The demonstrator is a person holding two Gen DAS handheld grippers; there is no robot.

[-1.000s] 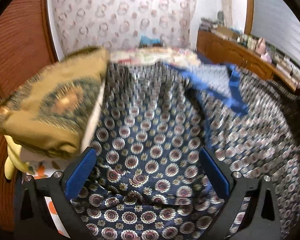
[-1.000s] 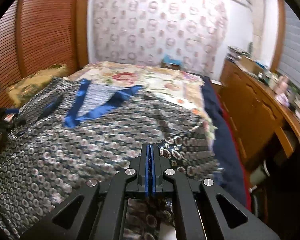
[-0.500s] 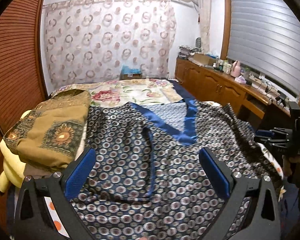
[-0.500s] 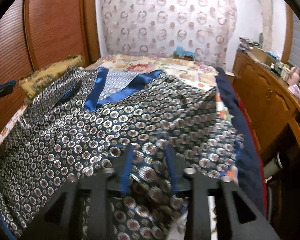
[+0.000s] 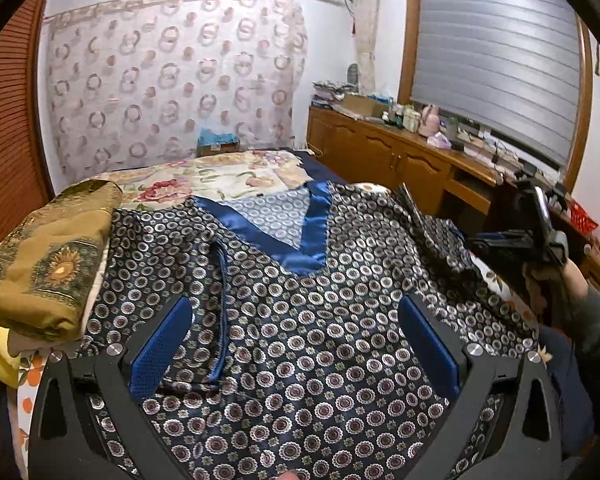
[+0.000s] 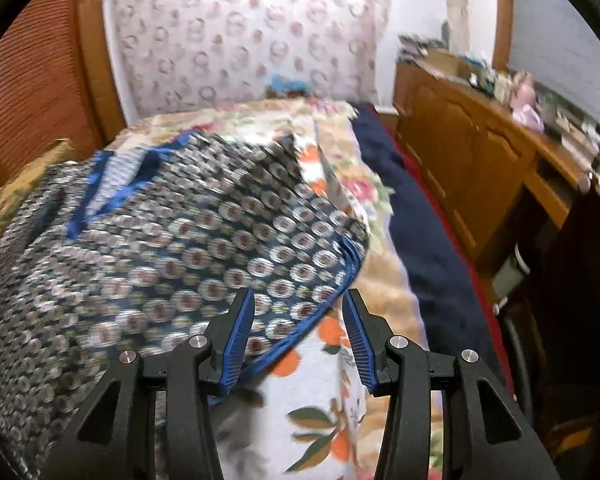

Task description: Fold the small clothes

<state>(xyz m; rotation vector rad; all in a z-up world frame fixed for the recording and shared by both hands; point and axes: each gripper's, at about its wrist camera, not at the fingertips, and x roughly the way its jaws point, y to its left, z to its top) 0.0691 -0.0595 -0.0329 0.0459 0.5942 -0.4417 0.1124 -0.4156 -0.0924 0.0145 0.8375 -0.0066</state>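
A dark blue garment with a circle print and a shiny blue V-neck band point(image 5: 300, 320) lies spread flat on the bed; it also shows in the right wrist view point(image 6: 160, 248), blurred. My left gripper point(image 5: 294, 344) is open and empty, held above the garment's lower part. My right gripper point(image 6: 298, 336) is open and empty, over the garment's blue-trimmed right edge; it also shows at the right of the left wrist view point(image 5: 512, 240).
A folded olive-gold cloth point(image 5: 48, 256) sits on a stack at the bed's left side. A floral bedspread point(image 5: 220, 180) covers the bed. A wooden cabinet with clutter point(image 5: 400, 152) runs along the right wall. A wooden wardrobe point(image 6: 32, 80) stands at left.
My right gripper has opened and let go of the garment, which has dropped flat on the bed. My left gripper has risen and pulled back, staying open.
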